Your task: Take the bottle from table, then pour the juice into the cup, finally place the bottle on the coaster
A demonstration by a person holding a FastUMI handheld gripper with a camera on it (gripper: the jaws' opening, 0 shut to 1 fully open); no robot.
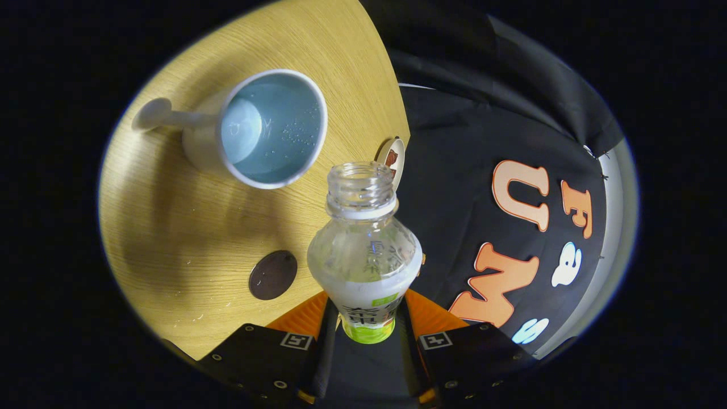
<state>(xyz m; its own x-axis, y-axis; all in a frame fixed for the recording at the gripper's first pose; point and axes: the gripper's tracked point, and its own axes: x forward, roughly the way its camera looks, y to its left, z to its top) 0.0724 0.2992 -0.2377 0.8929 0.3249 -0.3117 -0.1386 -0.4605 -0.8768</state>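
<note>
- The jaws are clenched on the bottle (pixel 366 255), one finger (pixel 309 315) pressing each side of its labelled lower body.
- The bottle is uncapped, its open neck aimed away from the jaws, over the counter's (pixel 170 238) edge.
- A dark round coaster (pixel 273 275) lies on the counter just beside the bottle, near that edge.
- Beyond stands the white cup (pixel 267 128), pale blue inside, handle turned away from the bottle.

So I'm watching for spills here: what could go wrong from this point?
1. The bottle, clamped in the tongs, is uncapped and its mouth is short of the cup; tipping now could wet the table.
2. The cup looks light; a bump could knock it over.
3. The coaster is small, so the bottle could land off-centre.
</note>
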